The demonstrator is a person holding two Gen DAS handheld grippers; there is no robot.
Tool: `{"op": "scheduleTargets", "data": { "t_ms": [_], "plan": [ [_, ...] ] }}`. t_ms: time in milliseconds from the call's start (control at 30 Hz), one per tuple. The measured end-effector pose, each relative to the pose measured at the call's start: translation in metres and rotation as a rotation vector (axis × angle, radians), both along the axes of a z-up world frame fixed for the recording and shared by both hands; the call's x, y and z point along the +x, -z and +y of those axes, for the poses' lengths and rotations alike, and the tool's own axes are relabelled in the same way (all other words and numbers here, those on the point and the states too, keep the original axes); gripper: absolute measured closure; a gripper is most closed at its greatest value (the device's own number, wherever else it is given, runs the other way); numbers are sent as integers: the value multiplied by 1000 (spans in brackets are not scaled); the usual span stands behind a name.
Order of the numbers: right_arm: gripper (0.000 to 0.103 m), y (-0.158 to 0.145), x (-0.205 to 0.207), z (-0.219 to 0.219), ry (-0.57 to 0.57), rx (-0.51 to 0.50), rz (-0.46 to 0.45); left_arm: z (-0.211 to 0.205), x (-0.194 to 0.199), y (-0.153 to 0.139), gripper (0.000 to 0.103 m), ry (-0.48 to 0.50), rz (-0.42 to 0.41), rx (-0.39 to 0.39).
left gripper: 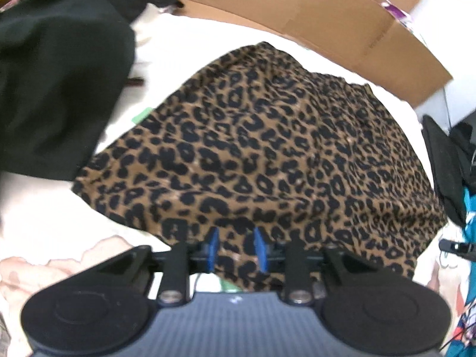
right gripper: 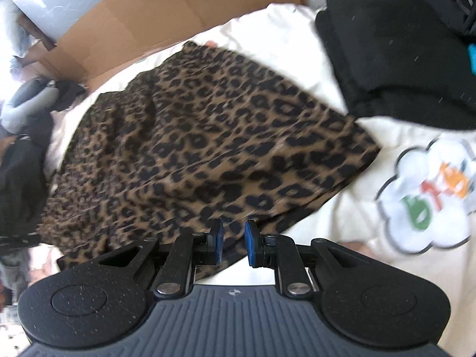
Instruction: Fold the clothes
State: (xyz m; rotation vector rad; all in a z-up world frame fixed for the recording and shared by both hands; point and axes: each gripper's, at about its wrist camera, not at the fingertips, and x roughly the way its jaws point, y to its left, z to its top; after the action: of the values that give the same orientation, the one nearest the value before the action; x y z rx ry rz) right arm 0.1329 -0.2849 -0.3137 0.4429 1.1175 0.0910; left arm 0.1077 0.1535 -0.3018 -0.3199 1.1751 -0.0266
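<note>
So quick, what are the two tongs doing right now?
Left tongs: open, empty, over the leopard-print garment.
Right tongs: open, empty, at its near edge.

Domestic setting, apparently a bedroom. A cream bedcover (right gripper: 351,178) with a printed cartoon motif (right gripper: 428,196) serves as the work surface, with piles of dark clothing (left gripper: 56,89), a leopard-print garment (left gripper: 261,160) and flattened cardboard (left gripper: 297,9) around it.

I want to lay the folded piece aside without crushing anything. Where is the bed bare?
Bare white bedding shows between the leopard garment and the cardboard, and near the cloud print. The black clothes crowd one side, and dark items the other.
</note>
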Motion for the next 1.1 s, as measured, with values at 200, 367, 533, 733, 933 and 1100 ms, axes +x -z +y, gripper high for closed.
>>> {"op": "scheduleTargets", "data": {
  "t_ms": [200,367,533,733,933,1100],
  "plan": [
    [86,14,-3,9,-8,96,35,-23,-7,10,70,25,27,-51],
    [59,27,-2,12,8,217,59,-24,-11,20,64,-46,64,-114],
    [59,45,-3,9,81,307,100,-18,-15,31,50,-142,92,-196],
    [59,70,-7,1,190,415,156,-6,-19,48,50,-323,146,-360],
    [59,83,-14,-4,273,541,198,-5,-25,61,50,-434,194,-480],
    [57,88,-14,-4,323,641,204,-3,-28,69,50,-490,197,-548]
  ]
}}
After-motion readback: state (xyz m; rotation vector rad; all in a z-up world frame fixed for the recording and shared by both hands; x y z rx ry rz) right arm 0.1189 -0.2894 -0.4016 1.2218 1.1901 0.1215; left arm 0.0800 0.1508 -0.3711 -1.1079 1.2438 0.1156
